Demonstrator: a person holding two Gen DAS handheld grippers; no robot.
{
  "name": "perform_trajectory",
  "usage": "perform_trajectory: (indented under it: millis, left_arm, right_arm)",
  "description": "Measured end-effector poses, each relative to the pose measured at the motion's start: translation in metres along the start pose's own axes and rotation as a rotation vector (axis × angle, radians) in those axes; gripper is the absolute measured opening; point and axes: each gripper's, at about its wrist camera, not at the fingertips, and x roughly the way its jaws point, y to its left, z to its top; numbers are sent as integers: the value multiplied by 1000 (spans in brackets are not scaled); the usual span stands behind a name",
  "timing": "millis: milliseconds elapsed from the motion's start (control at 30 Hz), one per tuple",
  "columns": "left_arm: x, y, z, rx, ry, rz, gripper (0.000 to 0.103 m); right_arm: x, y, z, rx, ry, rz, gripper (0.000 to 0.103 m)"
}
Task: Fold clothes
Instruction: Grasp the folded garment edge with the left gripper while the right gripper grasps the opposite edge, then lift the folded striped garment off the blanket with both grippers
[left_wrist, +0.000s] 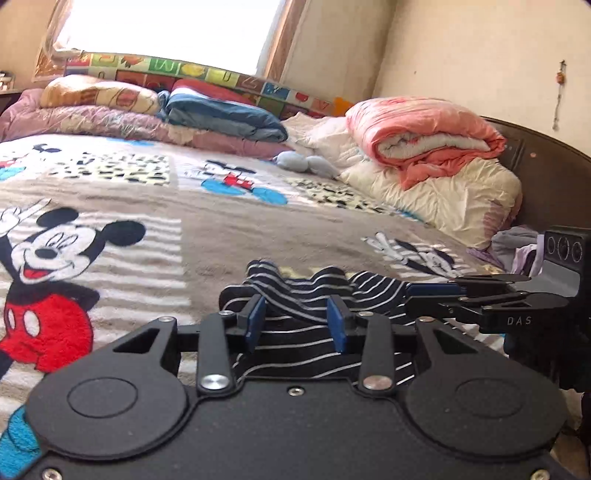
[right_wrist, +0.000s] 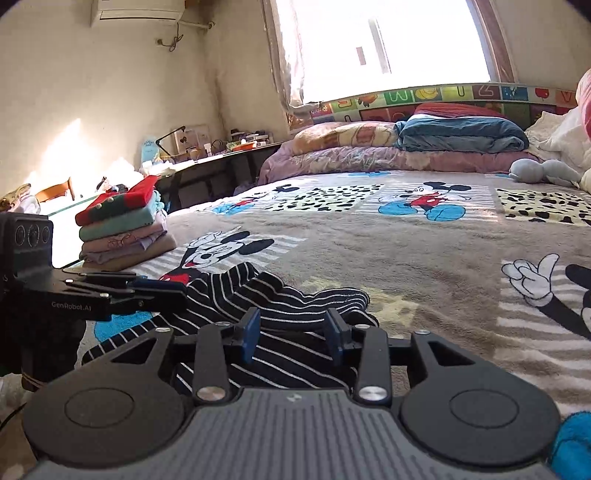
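The left tongs (left_wrist: 297, 326) and the right tongs (right_wrist: 292, 334) both stand a little open over the striped top (left_wrist: 314, 291), which lies bunched on the cartoon blanket (left_wrist: 155, 229). Only the right view shows one stack of folded clothes (right_wrist: 123, 229) at 10 o'clock. Its neighbour reads "GenRobot.AI"; the left view's reads "DAS".

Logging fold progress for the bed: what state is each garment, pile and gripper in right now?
Striped garment: crumpled, unfolded, on the blanket.
Stack of clothes: folded, piled at the bed's edge.
Left gripper: open, striped cloth between its pads, not pinched.
Right gripper: open over the striped cloth.
Pink quilt: folded, atop white bedding.
Blue quilt: folded.
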Motion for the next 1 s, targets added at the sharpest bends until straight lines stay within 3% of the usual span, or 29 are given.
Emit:
perform_trajectory:
  millis: [67, 200, 300, 433, 533, 567, 633, 667, 767, 867, 900, 1000]
  left_arm:
    - [11, 7, -5, -25, 92, 46, 37]
    - [8, 4, -4, -8, 82, 58, 38]
    - [-9, -5, -3, 39, 10, 65, 35]
    - [-46, -21, -5, 77, -38, -29, 36]
    - [-54, -37, -22, 127, 49, -53, 39]
    - [-45, -41, -31, 159, 109, -5, 39]
    - [-40, -45, -38, 191, 108, 30, 41]
    - [-43, -42, -32, 142, 98, 26, 41]
    - [-62, -22, -24, -54, 14, 3, 43]
    - [-62, -4, -21, -184, 20, 34, 44]
    - [-60, 2, -22, -241, 35, 35, 44]
    - [-48, 20, -31, -419, 100, -3, 47]
  right_arm:
    - [14, -7, -4, 8, 46, -12, 39]
    - [32, -5, -8, -12, 103, -37, 39]
    - [16, 3, -8, -32, 48, -41, 39]
    - [-27, 22, -5, -54, -44, -33, 39]
    - [-55, 45, -10, -82, -67, -17, 38]
    - [-52, 51, -14, -92, -32, -28, 38]
    - [-36, 60, -27, -119, 65, -60, 39]
    - [-24, 63, -35, -136, 119, -76, 39]
    - [-37, 71, -29, -106, 52, -84, 40]
    - [-60, 53, -23, 120, -52, -94, 51]
    - [-60, 41, -26, 201, -49, -103, 56]
    - [-47, 6, -42, 445, -3, -106, 57]
